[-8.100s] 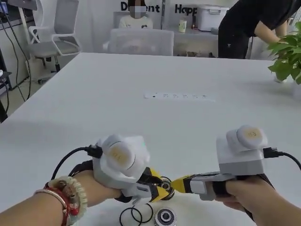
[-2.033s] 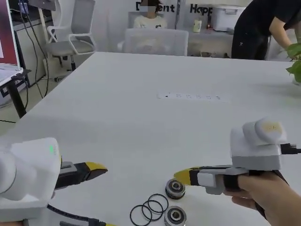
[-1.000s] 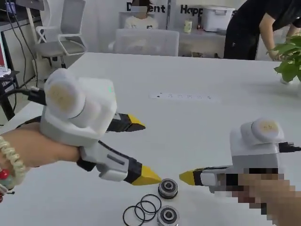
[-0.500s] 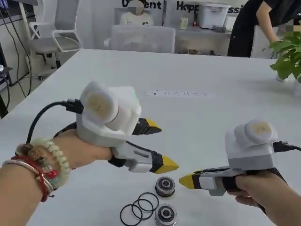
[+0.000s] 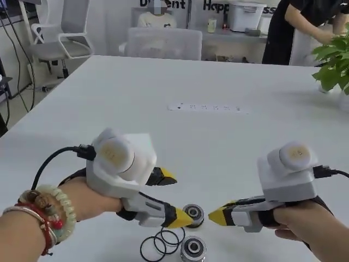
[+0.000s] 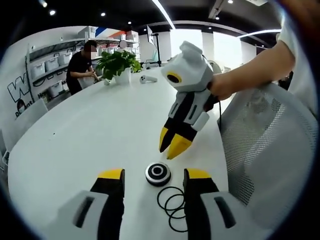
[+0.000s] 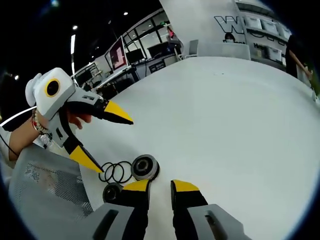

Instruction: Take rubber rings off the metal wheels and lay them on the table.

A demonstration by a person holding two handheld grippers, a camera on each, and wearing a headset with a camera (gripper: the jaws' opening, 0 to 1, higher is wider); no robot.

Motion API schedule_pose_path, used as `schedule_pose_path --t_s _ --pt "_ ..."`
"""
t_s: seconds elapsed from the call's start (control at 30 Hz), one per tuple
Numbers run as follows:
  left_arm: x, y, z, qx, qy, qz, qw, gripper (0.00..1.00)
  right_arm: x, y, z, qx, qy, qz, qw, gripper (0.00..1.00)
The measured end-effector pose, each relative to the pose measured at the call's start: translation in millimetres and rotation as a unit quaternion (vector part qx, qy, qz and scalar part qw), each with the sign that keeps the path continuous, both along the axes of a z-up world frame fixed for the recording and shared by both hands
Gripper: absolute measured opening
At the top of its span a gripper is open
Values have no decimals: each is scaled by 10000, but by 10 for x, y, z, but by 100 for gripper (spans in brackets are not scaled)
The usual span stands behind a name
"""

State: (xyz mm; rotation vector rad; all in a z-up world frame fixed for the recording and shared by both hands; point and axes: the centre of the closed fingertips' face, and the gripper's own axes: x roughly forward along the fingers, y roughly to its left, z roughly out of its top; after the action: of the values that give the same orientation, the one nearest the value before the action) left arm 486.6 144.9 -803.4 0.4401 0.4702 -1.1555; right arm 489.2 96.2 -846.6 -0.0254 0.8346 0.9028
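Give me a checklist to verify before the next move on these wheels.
1. Left gripper open wide: ok.
2. Far wheel lies between its jaws in the left gripper view: ok.
3. Right gripper empty, jaws narrowly parted, tips near that wheel: ok.
4. Rubber ring left on that wheel: cannot tell.
5. Three loose rings lie flat on the table: ok.

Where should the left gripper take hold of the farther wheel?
Probably across its outer rim, from above: the wheel lies flat on the table, axle hole up, its round edge free on both sides and lined up between the left gripper's open jaws.
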Motion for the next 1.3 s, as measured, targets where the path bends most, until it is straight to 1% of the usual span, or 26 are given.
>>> schedule_pose_path --t_s 0.13,0.17,0.23,0.3,0.37,0.4,0.47,0.5,0.53,0.57,0.6,0.67,0.73,0.8,0.87,1.0,1.03,1.07,1.2,1.23,1.3 --pt "28 7 -66 54 -8 48 10000 37 -27 28 -6 1 -30 125 9999 17" --pt "47 9 -73 48 -34 80 10000 36 -35 38 -10 -16 -58 177 9998 17" --pt "99 8 -59 -61 -75 212 9997 35 -50 59 -16 -40 -107 266 9996 19" --pt "135 3 -50 -168 -65 311 9994 32 -59 75 -24 -71 -156 330 9993 21" --pt "132 -3 -62 -166 -52 271 9995 29 -70 88 -44 -117 -193 400 9989 25" --pt "131 -8 -60 -151 -106 264 9995 27 -81 104 -47 -123 -241 461 9986 26" --pt "141 -25 -64 -168 -162 266 9994 24 -93 126 -62 -142 -284 528 9981 28" --pt "138 -41 -66 -192 -157 266 9993 23 -95 134 -66 -160 -322 565 9978 29" --pt "120 -75 -71 -213 -163 213 9994 23 -90 142 -73 -206 -415 619 9970 29" --pt "112 -86 -75 -212 -165 191 9995 22 -89 145 -76 -220 -441 633 9968 30" --pt "99 -117 -104 -178 -185 128 9996 21 -90 156 -93 -260 -510 681 9960 30" --pt "89 -137 -144 -117 -187 83 9997 19 -106 182 -89 -228 -595 749 9952 30" --pt "94 -149 -189 -76 -157 88 9998 20 -118 210 -79 -178 -634 814 9945 29" --pt "103 -162 -222 -105 -92 151 9998 20 -119 237 -83 -228 -749 913 9927 27" --pt "89 -182 -267 -77 -51 136 9999 18 -122 257 -87 -283 -835 960 9915 25" --pt "52 -192 -336 52 -18 76 10000 17 -120 276 -85 -256 -841 983 9913 24" --pt "52 -195 -322 -2 0 103 9999 15 -115 277 -88 -262 -853 981 9912 23" --pt "49 -192 -324 20 1 91 10000 14 -113 274 -87 -264 -853 978 9912 23" --pt "34 -218 -324 -53 60 106 9999 9 -86 249 -88 -224 -798 900 9925 19" --pt "44 -214 -320 -62 43 136 9999 9 -84 243 -92 -234 -797 887 9926 17" --pt "49 -205 -317 -121 137 218 9996 9 -81 233 -85 -216 -785 878 9928 16"
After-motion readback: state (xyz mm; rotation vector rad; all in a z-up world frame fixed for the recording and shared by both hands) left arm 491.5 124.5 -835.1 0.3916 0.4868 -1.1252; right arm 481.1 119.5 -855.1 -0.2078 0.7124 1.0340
